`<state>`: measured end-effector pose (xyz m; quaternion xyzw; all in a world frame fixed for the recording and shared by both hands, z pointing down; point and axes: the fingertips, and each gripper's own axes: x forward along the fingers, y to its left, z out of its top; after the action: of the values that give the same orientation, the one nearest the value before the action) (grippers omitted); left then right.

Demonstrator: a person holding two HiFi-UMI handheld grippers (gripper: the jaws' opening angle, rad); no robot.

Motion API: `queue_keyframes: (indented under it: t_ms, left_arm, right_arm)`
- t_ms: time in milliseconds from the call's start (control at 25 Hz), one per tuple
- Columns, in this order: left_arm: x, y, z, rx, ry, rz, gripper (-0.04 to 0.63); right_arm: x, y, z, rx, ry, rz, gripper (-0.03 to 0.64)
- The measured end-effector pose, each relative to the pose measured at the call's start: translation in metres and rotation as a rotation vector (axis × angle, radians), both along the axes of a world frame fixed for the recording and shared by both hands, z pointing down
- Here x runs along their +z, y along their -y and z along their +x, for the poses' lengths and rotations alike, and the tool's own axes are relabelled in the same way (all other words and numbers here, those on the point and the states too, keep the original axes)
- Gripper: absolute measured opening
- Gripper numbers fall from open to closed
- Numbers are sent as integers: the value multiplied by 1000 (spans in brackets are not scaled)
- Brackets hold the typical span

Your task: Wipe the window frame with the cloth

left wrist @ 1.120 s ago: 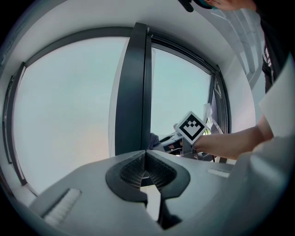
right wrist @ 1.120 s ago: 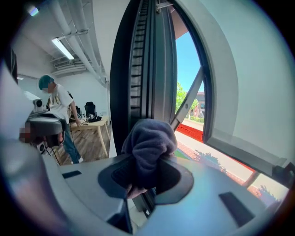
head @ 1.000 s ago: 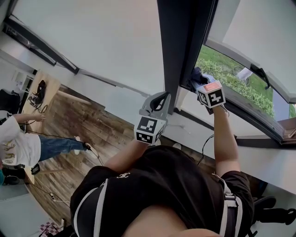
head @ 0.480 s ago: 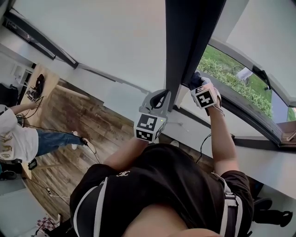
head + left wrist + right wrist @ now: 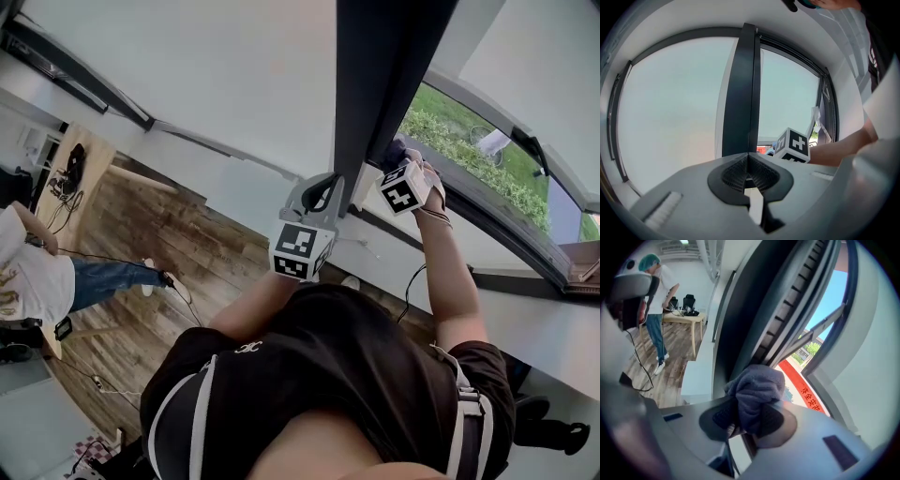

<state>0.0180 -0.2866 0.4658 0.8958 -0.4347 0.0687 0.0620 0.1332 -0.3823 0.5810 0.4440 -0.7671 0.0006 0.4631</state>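
Observation:
A dark blue-grey cloth is bunched between the jaws of my right gripper, which is shut on it. The cloth presses against the dark window frame beside the open sash. From the head camera, the right gripper is held up at the dark frame post, with a bit of cloth showing above it. My left gripper is lower, just left of the post, shut and empty. In the left gripper view its jaws meet in front of the same post.
The window sash is swung open to the right, with grass outside. A white sill runs below the frame. Another person stands on the wooden floor to the left, near a table with cables.
My right gripper has slid the cloth leftward and slightly up along the frame, closer to the post. The left gripper stays almost where it was.

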Motion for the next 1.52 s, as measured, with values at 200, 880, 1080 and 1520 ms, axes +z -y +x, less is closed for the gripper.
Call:
queue_keyframes:
  t_ms: [200, 880, 1080, 1520]
  left_arm:
    - [-2, -2, 4, 6, -12, 10, 9]
    - [-5, -12, 32, 73, -48, 5, 9]
    - [-4, -16, 43, 110, -50, -2, 9]
    - [-5, -21, 67, 177, -53, -2, 9]
  right_arm:
    - [3, -2, 1, -20, -95, 22, 98]
    - [3, -22, 45, 75, -110, 26, 98]
    - [3, -31, 66, 130, -98, 28, 98]
    - [3, -50, 115, 230, -115, 44, 98]
